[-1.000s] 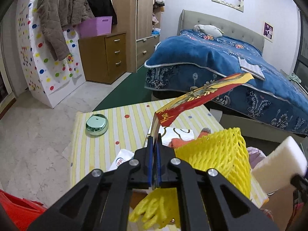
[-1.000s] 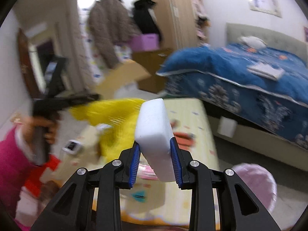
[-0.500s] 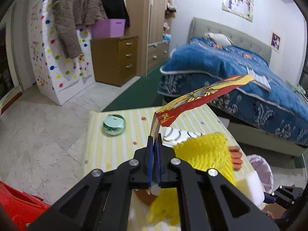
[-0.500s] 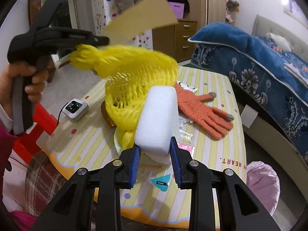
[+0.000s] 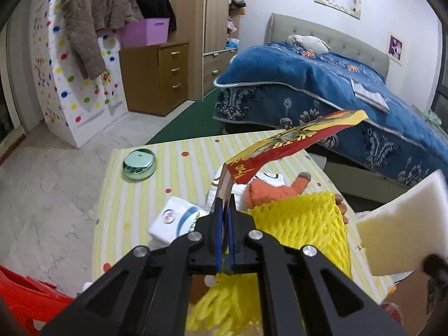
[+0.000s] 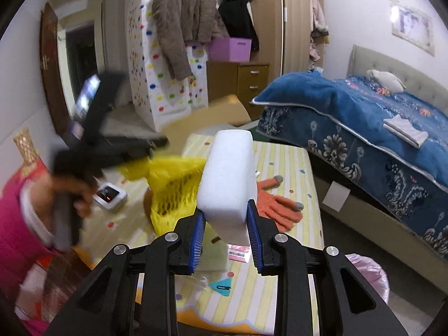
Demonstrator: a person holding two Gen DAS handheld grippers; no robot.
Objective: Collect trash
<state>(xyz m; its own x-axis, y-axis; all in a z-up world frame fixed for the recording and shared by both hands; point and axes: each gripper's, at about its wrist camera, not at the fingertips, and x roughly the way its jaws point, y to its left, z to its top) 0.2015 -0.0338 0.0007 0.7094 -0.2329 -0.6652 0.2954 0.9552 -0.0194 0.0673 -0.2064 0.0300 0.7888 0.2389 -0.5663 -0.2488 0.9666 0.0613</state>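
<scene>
**Both grippers loaded above the table**

Your left gripper (image 5: 224,232) is clamped on a red and yellow cardboard wrapper (image 5: 294,145) together with a yellow foam net (image 5: 302,224), both held above the striped table (image 5: 184,173). Your right gripper (image 6: 225,232) squeezes a white foam block (image 6: 228,179) over the table's near edge. An orange glove (image 6: 275,204) lies toward the right edge, a green tin (image 5: 139,161) near the far left corner.

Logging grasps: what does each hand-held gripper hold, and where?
Left: red card and yellow foam net, by their edges. Right: white foam block, near its lower end.
</scene>
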